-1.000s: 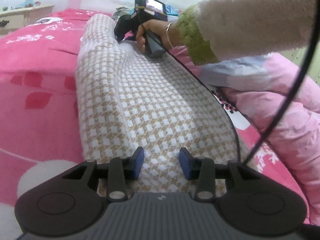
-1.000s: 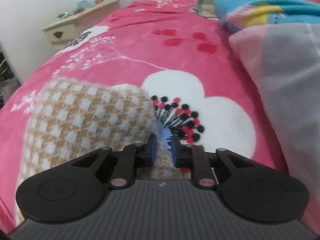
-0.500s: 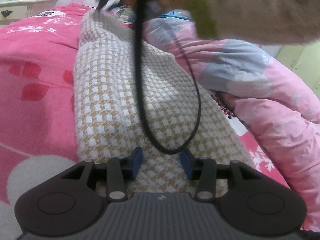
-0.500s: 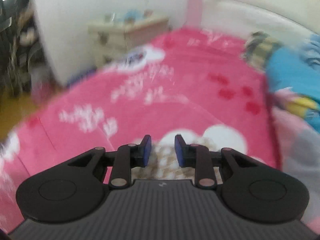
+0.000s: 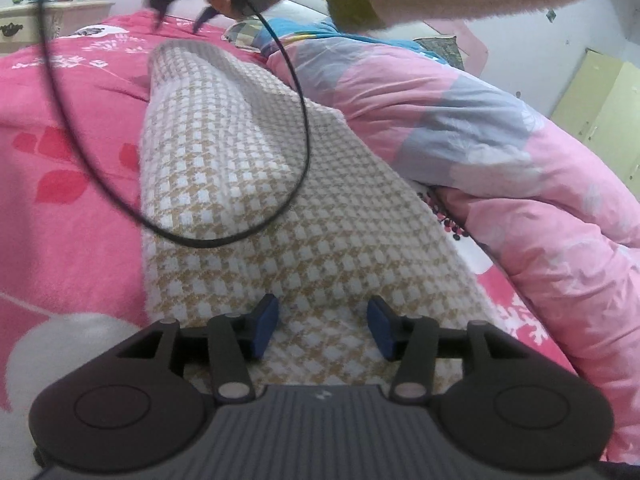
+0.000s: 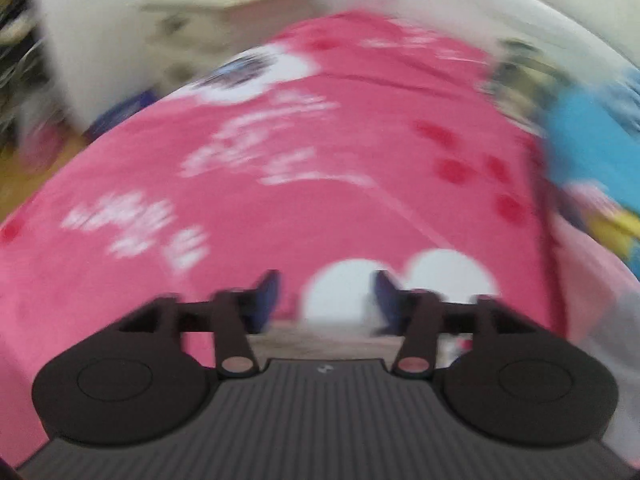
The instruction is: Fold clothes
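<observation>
Garment (image 5: 256, 200), houndstooth knit, is lying folded lengthwise on the pink bedspread (image 5: 68, 208), running 6 to 11 o'clock. Left gripper (image 5: 322, 330) is hovering half-wide over its near end, jaws just opening, gripping nothing. Right gripper (image 6: 326, 300), jaws just opening, is hanging empty. Next likely calls for regrasping an end.

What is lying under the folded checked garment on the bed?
The checked garment rests on the pink bedspread, which shows on both sides of it. The part directly beneath is covered, so anything else there cannot be seen. A black cable hangs in front of it.
</observation>
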A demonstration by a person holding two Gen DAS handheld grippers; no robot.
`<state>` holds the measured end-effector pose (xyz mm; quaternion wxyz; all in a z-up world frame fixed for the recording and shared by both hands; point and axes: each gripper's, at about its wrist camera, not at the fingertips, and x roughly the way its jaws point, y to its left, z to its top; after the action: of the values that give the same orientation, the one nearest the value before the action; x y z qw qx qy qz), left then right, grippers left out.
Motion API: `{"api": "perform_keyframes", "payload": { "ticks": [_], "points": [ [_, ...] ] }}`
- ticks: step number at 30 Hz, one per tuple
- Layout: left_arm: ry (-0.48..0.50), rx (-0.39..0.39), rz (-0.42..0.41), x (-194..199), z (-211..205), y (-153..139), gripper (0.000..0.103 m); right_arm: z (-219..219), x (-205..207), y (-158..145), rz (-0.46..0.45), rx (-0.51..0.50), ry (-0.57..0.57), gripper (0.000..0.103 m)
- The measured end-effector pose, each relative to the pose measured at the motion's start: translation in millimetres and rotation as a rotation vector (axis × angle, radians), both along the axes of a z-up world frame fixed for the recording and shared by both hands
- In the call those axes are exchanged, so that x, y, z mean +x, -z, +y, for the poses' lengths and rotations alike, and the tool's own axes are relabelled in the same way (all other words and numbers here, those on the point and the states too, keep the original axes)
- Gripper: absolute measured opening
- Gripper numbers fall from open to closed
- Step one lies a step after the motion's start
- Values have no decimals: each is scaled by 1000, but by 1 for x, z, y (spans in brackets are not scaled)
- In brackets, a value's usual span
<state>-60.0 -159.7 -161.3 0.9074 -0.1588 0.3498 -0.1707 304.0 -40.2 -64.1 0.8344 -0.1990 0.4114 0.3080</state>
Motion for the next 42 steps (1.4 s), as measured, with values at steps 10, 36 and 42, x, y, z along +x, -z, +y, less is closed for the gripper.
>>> {"api": "perform_keyframes", "payload": {
  "ticks": [10, 36, 42],
  "points": [
    [-10, 15, -10, -2, -2, -1, 52, 37, -12, 61, 7, -428, -119, 48],
    [-12, 26, -13, -3, -1, 1, 53, -158, 42, -44, 65, 199, 125, 47],
    [-2, 64, -24, -3, -5, -2, 53, -123, 41, 41, 146, 54, 67, 32]
  ]
}}
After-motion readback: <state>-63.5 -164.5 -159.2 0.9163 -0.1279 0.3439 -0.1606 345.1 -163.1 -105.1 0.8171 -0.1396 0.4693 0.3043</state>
